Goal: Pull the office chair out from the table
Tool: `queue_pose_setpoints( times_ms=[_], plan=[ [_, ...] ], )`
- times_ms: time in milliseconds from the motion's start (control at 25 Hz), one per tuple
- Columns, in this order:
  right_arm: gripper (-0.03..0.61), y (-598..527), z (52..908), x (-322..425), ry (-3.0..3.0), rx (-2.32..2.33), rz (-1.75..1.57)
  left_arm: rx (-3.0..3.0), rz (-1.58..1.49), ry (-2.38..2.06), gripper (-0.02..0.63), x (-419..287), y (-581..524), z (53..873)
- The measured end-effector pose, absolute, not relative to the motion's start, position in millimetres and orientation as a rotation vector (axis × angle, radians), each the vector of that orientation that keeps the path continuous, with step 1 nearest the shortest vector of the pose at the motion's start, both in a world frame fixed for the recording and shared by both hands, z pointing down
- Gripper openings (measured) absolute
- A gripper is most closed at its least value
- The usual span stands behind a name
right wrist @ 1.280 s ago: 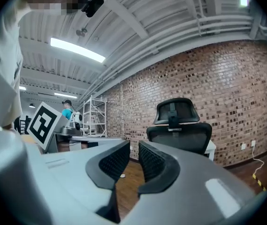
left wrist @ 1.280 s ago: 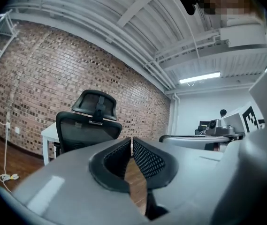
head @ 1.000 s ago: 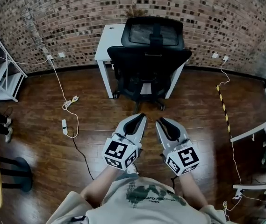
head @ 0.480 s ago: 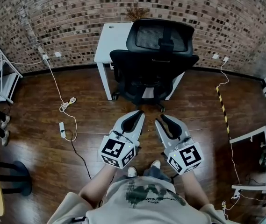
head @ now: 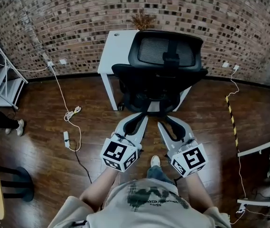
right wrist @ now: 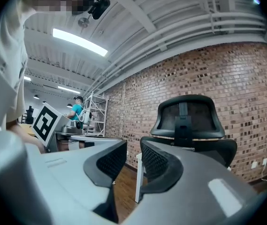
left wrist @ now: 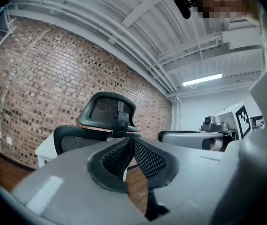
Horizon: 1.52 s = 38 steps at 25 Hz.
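Observation:
A black mesh-backed office chair stands tucked against the white table at the brick wall, its back toward me. Both grippers point level at it, side by side and short of its base. My left gripper is shut, its pads meeting with nothing between them. My right gripper is open by a narrow gap; its jaws have just been opening, and nothing is between them. The chair's headrest and backrest show ahead in both gripper views, untouched.
A white cable and power strip lie on the wood floor at left. A metal shelf stands far left, a desk at right beside a yellow-black floor strip. A person's legs show at the left edge.
I have stepped toward the chair with both grippers; the chair and table now stand nearer and larger. The grippers' tips are close to the chair's base.

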State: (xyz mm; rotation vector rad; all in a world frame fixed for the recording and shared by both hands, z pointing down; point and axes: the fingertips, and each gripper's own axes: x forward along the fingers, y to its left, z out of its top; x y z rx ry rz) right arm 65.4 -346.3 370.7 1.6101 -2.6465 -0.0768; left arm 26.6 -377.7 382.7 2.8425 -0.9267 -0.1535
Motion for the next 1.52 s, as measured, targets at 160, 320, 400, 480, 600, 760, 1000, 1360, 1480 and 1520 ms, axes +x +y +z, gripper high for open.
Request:
queue_pose_setpoints(
  times_ms=[160,320,400,480,600,760,1000,1360,1480,1520],
  plan=[
    [0.083,-377,369,81,-2.678,1.573,-0.090,2.849,-0.145,-0.957,0.036,44,-409,378],
    [0.084,-402,366,102,-2.702,1.544,-0.081,2.873,-0.102,-0.984,0.053,62,-433,375],
    [0.094,-414,366,113,-2.709,1.527,-0.078,2.883,-0.064,-1.006,0.069,67,-446,376],
    [0.096,-425,368,124,-2.710,1.505,-0.084,2.895,-0.032,-1.023,0.075,71,-458,379],
    [0.115,-440,369,143,-2.698,1.470,-0.114,2.917,0.029,-1.035,0.093,76,-476,384],
    [0.139,-459,370,168,-2.670,1.423,-0.163,2.957,0.136,-1.060,0.119,78,-501,388],
    [0.167,-485,368,207,-2.621,1.360,-0.271,3.051,0.272,-1.136,0.148,69,-545,390],
    [0.220,-518,375,259,-2.527,1.309,-0.366,3.081,0.542,-1.201,0.211,37,-597,406],
    [0.237,-526,374,272,-2.495,1.281,-0.409,3.078,0.613,-1.209,0.231,27,-610,407],
    [0.242,-527,373,274,-2.491,1.268,-0.425,3.079,0.636,-1.208,0.240,25,-613,408]
  ],
)
